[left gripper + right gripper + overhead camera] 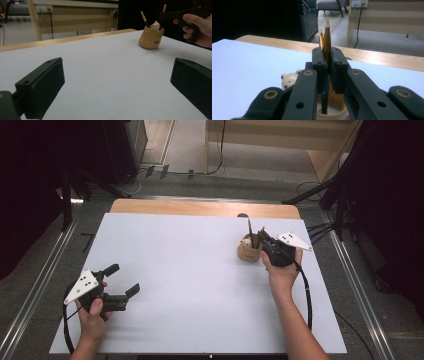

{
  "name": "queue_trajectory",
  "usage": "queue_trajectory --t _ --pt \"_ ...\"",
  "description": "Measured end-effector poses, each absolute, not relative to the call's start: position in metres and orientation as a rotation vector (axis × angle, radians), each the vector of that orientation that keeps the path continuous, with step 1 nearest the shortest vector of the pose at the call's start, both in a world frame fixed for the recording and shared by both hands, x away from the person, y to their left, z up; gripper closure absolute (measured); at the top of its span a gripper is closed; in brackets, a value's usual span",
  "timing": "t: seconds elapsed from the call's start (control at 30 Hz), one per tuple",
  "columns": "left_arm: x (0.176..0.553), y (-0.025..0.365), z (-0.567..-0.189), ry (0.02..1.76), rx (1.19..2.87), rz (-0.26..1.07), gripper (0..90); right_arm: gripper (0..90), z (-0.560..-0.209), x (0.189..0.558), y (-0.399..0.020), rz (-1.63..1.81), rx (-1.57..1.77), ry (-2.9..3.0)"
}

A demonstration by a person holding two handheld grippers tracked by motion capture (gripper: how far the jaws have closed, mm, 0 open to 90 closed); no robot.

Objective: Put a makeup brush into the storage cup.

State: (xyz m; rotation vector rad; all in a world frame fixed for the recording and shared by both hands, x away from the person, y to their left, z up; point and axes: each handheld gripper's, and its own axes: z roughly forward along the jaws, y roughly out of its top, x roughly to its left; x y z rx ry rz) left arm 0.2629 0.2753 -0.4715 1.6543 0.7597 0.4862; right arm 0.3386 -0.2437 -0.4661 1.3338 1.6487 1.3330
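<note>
**Right gripper clamped on a gold pen over the holder; left gripper idle and open**

Right gripper (262, 240) sat at about 2 o'clock on the white table (200, 270), right beside a small tan pen holder (248, 251). In the right gripper view its two black jaws stood almost together, pinching a gold pen (327, 40) between the pads. The pen stood upright, its pale tip rising above the jaws at 12 o'clock and its dark lower shaft running down into the holder's mouth below. A second gold tip showed just behind the first, at about 11 o'clock from it. Whether the held pen's lower end touched the holder's bottom could not be told.

A small cream bear figure (290, 80) peeked from the holder's rim, at 8 o'clock from the jaws. In the left gripper view a brown, gold-tipped pen (144, 19) leaned in the holder toward 11 o'clock, beside the bear.

Left gripper (123, 281) rested at about 8 o'clock on the table, well apart from the holder, held in the person's left hand (95, 312). Its jaws stood wide, with bare table surface between them. Right hand (281, 272) gripped the right gripper's handle, cable trailing back toward 5 o'clock.
</note>
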Motion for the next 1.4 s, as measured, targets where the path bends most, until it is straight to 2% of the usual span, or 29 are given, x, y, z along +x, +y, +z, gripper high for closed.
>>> queue_trajectory --t 0.1,0.2,0.43,0.47,0.53,0.63,1.4 --pt "0.263 0.275 -0.471 0.761 1.656 0.487 0.0 82.7 -0.465 0.339 -0.245 1.330 1.332 1.659" --pt "0.263 0.275 -0.471 0.760 1.655 0.487 0.0 60.3 -0.463 0.337 -0.246 1.363 1.347 1.652" --pt "0.263 0.275 -0.471 0.759 1.655 0.487 0.0 18.8 -0.455 0.330 -0.251 1.330 1.382 1.639" --pt "0.263 0.275 -0.471 0.759 1.655 0.487 0.0 13.8 -0.455 0.328 -0.251 1.319 1.375 1.639" --pt "0.263 0.275 -0.471 0.759 1.655 0.487 0.0 10.5 -0.454 0.323 -0.252 1.322 1.370 1.643" --pt "0.263 0.275 -0.471 0.760 1.654 0.486 0.0 0.1 -0.455 0.317 -0.256 1.319 1.357 1.661" --pt "0.262 0.275 -0.471 0.757 1.651 0.488 0.0 0.0 -0.472 0.263 -0.277 1.346 1.341 1.683"
